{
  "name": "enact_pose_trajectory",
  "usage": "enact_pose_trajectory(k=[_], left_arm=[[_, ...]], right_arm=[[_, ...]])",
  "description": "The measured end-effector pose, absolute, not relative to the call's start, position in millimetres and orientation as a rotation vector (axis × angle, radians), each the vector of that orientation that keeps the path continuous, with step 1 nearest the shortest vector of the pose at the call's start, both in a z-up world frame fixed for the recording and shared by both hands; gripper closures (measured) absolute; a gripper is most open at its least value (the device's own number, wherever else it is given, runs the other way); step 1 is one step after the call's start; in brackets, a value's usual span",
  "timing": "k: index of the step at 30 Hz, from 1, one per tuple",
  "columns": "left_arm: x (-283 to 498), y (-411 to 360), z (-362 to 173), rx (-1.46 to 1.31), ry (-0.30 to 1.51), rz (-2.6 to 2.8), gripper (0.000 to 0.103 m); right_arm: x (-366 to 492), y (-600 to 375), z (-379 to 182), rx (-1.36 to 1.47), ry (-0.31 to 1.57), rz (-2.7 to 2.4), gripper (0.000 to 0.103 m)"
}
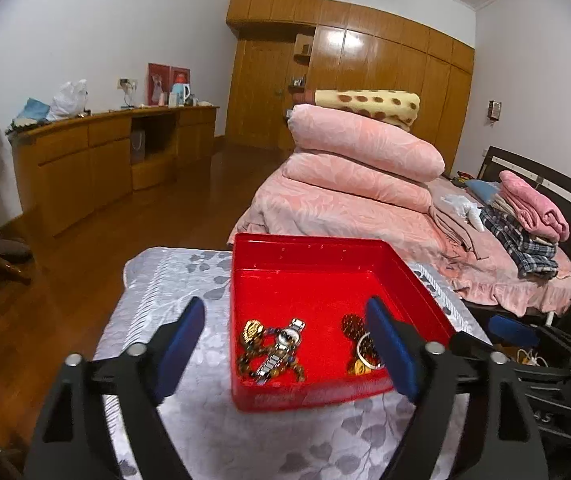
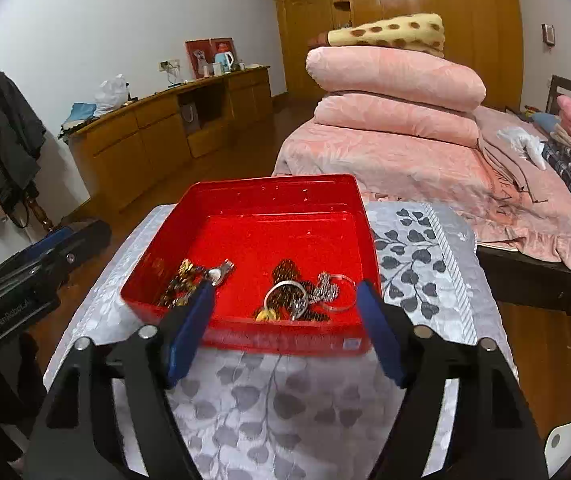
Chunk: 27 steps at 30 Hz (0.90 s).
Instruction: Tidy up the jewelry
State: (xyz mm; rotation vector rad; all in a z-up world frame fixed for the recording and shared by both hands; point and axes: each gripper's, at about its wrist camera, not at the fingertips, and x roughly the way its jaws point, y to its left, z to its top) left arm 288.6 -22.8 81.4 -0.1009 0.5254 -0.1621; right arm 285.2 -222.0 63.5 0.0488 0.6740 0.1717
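Nearest you, your left gripper (image 1: pixel 285 344) is spread wide, its blue pads (image 1: pixel 177 348) straddling the near left part of a red tray (image 1: pixel 313 256) with nothing pinched between them. Your right gripper (image 2: pixel 285 328) is spread wide too, holding nothing, its pads either side of the tray's near right part.

The tray sits on a worktop under a grey cloth (image 2: pixel 269 404) printed with leaves. It lies toward the worktop's far edge, with bare cloth between it and you. The jewelry is inside, all near the tray's front wall, in two heaps. In the near left corner lies a watch (image 1: pixel 281 344) with a metal link strap, tangled with a gold piece and dark beads (image 1: pixel 253 360). Toward the near right corner lie a brown beaded piece (image 2: pixel 285 276), silver rings (image 2: pixel 285 292), a sparkly silver charm (image 2: pixel 325 288) and a small gold item. The back half of the tray is bare red.

Beyond the worktop's far right corner stands a bed (image 1: pixel 365 216) in pink covers, with folded pink quilts stacked on it and a yellow spotted blanket (image 1: pixel 369 104) on top. Folded clothes lie further along it. To the far left, a long wooden cabinet (image 1: pixel 105 152) runs along the wall, and wooden wardrobes (image 1: pixel 385 60) fill the far end of the room.
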Motion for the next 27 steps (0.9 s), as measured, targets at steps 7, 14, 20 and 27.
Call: enact_pose_trajectory(k=[7, 14, 20, 27], left_arm=[[255.7, -12.2, 74.4, -0.099, 0.483, -0.113, 0.007], [230.3, -6.7, 70.3, -0.094, 0.457, -0.099, 0.006], [207.7, -11.3, 71.7, -0.081, 0.419, -0.114, 0.006], [183.2, -13.4, 73.9, -0.071, 0.380, -0.120, 0.006]], right_arm=[[253.4, -223.1, 62.3, 0.038, 0.653, 0.180, 0.010], [226.8, -226.7, 60.0, 0.041, 0.626, 0.178, 0.006], [202.6, -223.5, 63.7, 0.038, 0.568, 0.208, 0.006], [179.8, -220.5, 71.3, 0.018, 0.520, 0.219, 0.006]])
